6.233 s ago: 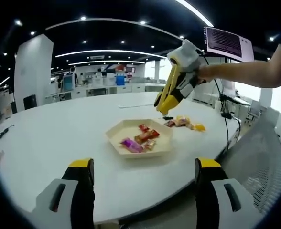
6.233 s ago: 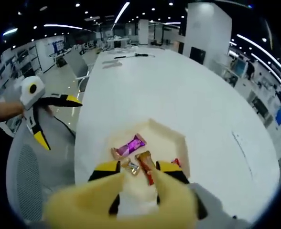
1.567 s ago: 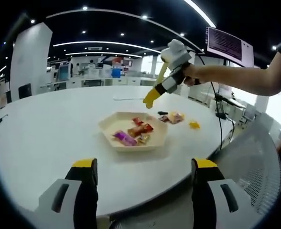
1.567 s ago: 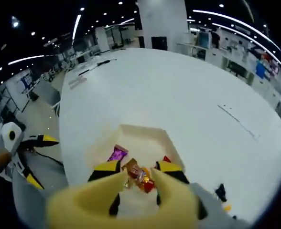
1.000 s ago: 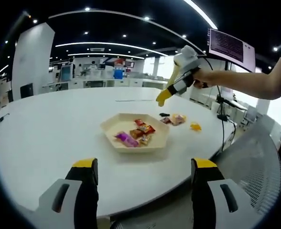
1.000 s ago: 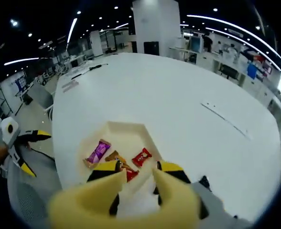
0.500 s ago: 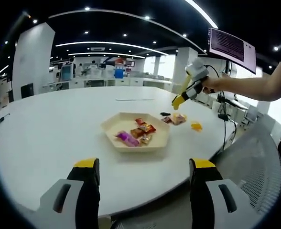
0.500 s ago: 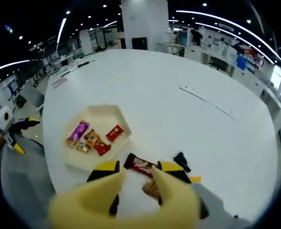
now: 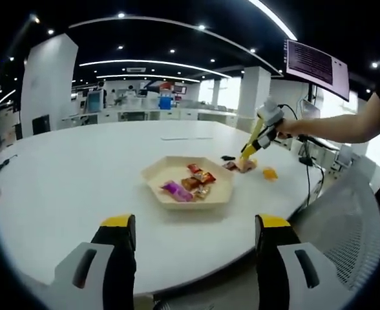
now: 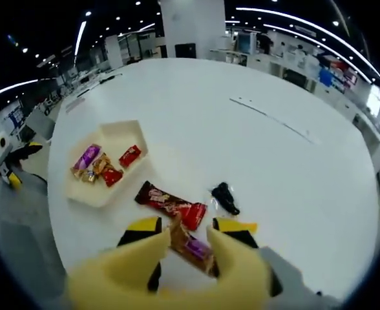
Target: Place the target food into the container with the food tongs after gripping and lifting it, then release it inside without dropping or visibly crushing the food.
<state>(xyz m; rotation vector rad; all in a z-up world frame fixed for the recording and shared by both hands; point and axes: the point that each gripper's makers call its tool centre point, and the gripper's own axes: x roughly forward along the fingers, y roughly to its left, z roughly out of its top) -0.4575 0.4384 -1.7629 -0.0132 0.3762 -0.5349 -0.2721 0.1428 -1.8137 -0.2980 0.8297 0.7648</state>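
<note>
Claw [image 10: 183, 234] on the right, jaws apart, straddles a brown snack bar [image 10: 191, 249] to grip it; left claw [image 9: 191, 227] idles apart near the worktop [image 9: 67, 187] edge.

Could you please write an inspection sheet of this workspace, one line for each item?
Surface: round white table, mostly bare.
Job's things: beige hexagonal tray holding several wrapped snacks; outside it a dark red bar, a small black packet and a brown and purple wrapped snack.
Clutter: yellow piece near the table edge.
Grippers: right gripper open, its jaws on either side of that brown and purple snack; left gripper open, empty, back from the tray.
Cables: a black one hangs from the right gripper.
Surroundings: open office, mesh chair.
</note>
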